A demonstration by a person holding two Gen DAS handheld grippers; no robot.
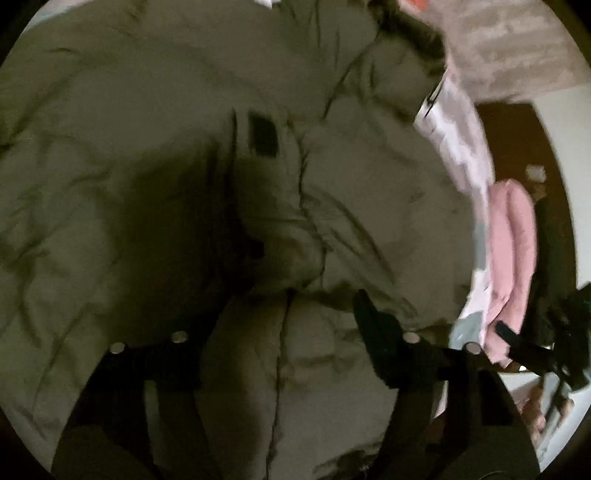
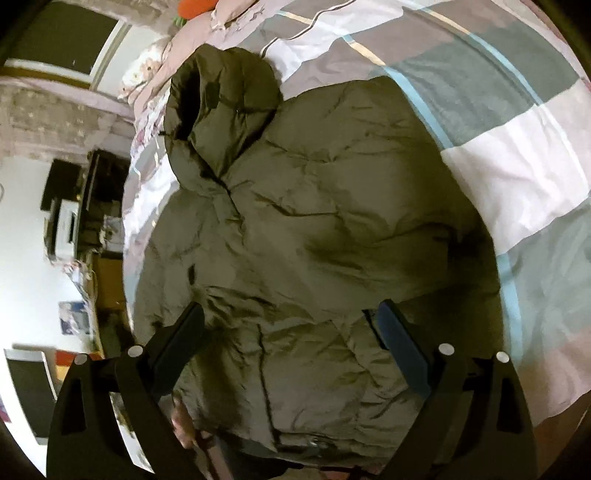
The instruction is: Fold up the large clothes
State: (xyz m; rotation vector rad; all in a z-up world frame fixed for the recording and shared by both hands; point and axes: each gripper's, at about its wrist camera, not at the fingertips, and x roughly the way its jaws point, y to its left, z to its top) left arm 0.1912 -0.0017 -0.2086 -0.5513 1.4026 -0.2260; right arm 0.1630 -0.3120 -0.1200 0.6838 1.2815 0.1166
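An olive-green puffer jacket (image 2: 314, 221) lies spread on the bed and fills both views; it also shows in the left wrist view (image 1: 184, 147). Its hood (image 2: 221, 99) points to the far left. A dark patch (image 1: 263, 134) sits beside the front seam. My left gripper (image 1: 291, 314) is open, its fingers close above the jacket with a fold between them. My right gripper (image 2: 291, 321) is open above the jacket's lower part. The other gripper (image 1: 535, 350) shows at the right edge of the left wrist view.
A checked bedsheet (image 2: 498, 129) in pink, grey and white lies under the jacket. A folded pink cloth (image 1: 513, 258) lies at the bed's right side. Pillows (image 2: 229, 22) lie at the head. A dark desk with clutter (image 2: 81, 206) stands beside the bed.
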